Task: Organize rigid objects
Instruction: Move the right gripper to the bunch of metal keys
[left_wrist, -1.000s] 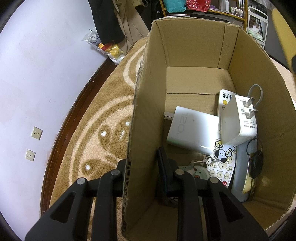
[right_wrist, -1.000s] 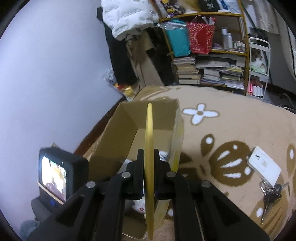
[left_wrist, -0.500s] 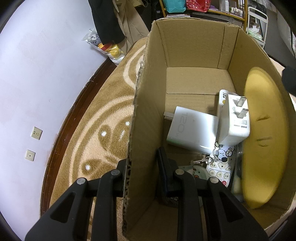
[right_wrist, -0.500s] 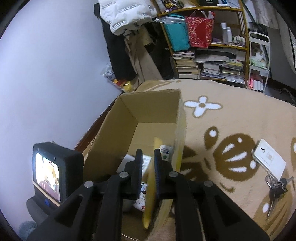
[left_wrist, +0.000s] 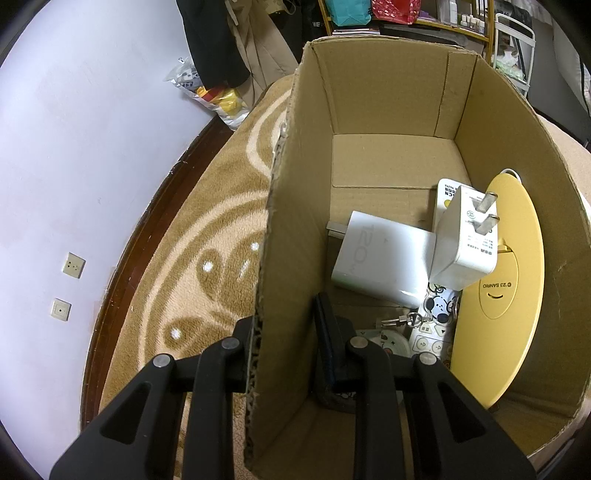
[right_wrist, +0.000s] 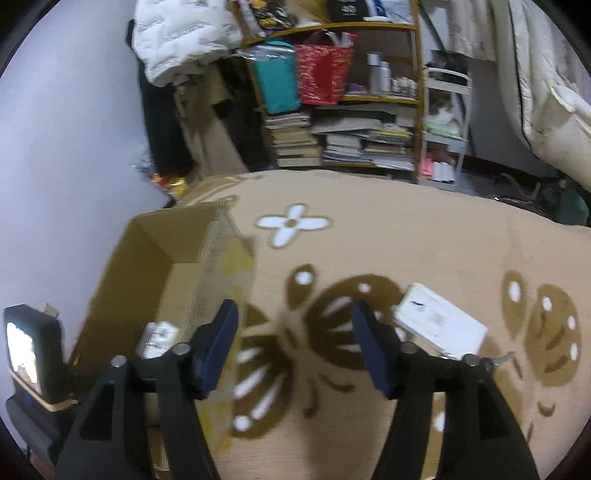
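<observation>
The right gripper (right_wrist: 293, 334) is hanging over the carpet (right_wrist: 388, 251) with its jaws spread wide and nothing between them. One blue-padded finger (right_wrist: 218, 341) is sitting close to the near wall of the cardboard box (right_wrist: 155, 258), the other out over the brown pattern. Just ahead and to the right of those fingers, a flat white rectangular item (right_wrist: 439, 326) is lying on the carpet, its long axis running diagonally from upper left to lower right, so the open jaws would need to turn to straddle its short side. Peeking out at its lower right corner, something metallic is showing, too blurred to name.

The left gripper (left_wrist: 284, 343) is clamped on the box's left wall, one finger outside on the carpet side, the other inside. That hand looks to be steadying the box, which leaves the right hand as the nearer one for the white item.

Inside the box, a yellow disc (left_wrist: 506, 291) is leaning on edge against the right wall. Beside it a white plug adapter (left_wrist: 461, 243) is standing with prongs up, resting partly over a flat white charger (left_wrist: 380, 258). Below them a cartoon-dog keychain (left_wrist: 439, 306) and a remote control (left_wrist: 430, 341) are lying on the floor of the box.

My read: the white item on the carpet is the next pickup, a short reach right.
</observation>
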